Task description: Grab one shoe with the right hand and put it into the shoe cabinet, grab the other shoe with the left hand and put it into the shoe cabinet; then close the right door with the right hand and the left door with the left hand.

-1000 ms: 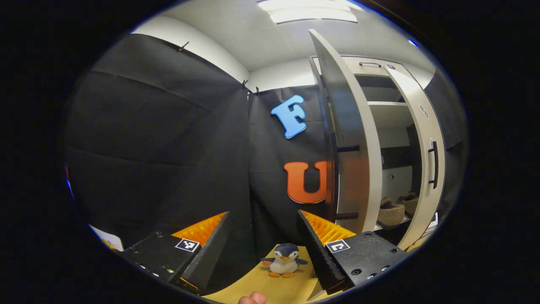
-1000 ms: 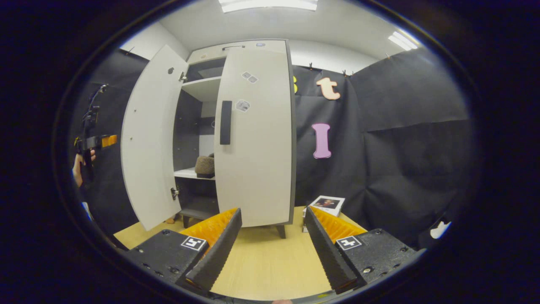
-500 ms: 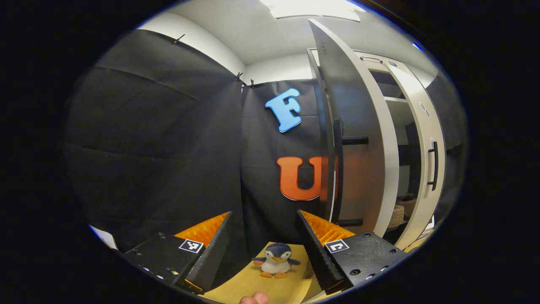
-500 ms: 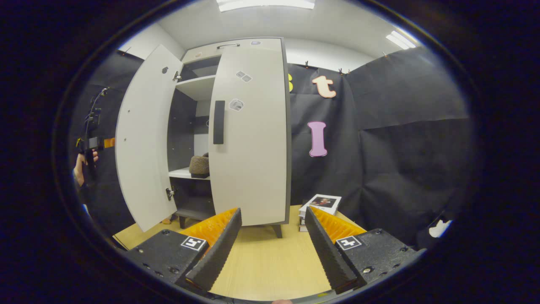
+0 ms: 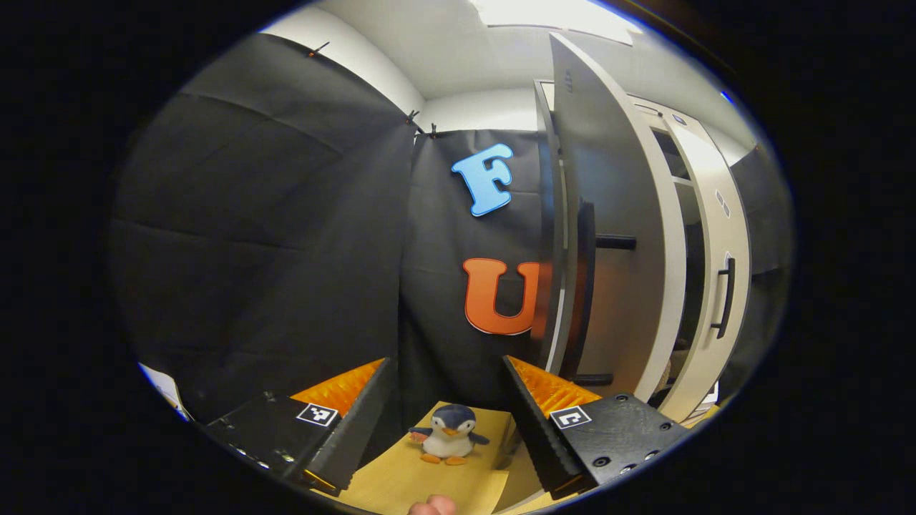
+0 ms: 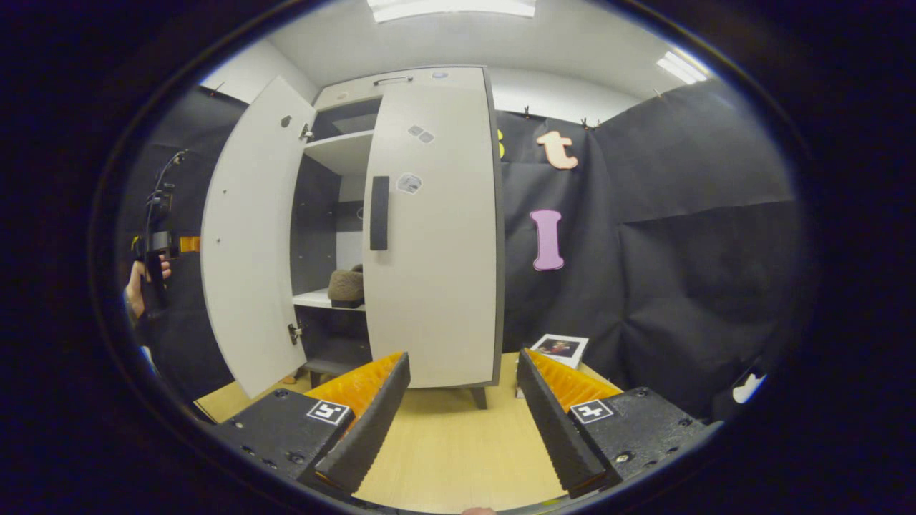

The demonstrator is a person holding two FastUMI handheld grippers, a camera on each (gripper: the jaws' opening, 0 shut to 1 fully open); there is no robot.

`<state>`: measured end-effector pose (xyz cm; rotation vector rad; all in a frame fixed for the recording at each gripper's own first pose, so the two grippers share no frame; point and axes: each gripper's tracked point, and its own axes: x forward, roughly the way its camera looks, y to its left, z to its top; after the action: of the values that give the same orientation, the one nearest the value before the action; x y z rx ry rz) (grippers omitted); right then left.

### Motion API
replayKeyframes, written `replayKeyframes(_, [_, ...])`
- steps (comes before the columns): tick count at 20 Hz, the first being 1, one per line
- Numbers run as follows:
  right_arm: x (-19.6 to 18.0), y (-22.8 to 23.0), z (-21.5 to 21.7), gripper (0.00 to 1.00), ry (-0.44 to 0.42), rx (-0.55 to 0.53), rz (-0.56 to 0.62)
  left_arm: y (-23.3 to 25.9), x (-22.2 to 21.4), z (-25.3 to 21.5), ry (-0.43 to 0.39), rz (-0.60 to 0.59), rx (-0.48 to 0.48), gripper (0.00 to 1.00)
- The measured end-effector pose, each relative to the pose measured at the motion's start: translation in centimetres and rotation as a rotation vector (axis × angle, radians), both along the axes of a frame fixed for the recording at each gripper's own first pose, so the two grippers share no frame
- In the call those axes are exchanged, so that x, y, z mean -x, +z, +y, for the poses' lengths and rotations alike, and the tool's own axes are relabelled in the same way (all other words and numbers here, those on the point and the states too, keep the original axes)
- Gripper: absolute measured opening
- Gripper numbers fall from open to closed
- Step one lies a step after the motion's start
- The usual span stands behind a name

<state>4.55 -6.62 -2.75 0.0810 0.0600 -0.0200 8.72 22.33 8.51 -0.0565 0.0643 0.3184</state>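
Left tongs (image 5: 447, 400) apart and empty, a penguin toy (image 5: 449, 433) between them, the left door (image 5: 615, 236) ajar just beyond. Right tongs (image 6: 464, 400) apart too, facing the shut right door (image 6: 436, 236); a shoe (image 6: 347, 285) sits on the cabinet shelf (image 6: 315, 299).

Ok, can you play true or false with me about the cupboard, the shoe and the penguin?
1. The right door of the shoe cabinet is shut. True.
2. The left door is shut too. False: it stands open.
3. A fuzzy shoe sits on a shelf inside. True.
4. The right gripper is holding a shoe. False: it is open, with nothing between its fingers.
5. A toy penguin stands on the floor in front of the left gripper. True.
6. The books lie inside the cabinet. False: they lie on the floor beside it.
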Motion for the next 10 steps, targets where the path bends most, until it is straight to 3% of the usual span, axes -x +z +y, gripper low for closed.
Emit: replayKeyframes(10, [0.3,0.1,-1.6,0.97,-0.033,-0.010,0.003,0.4,-0.6,-5.9,-0.116,-0.011,-0.011,0.92])
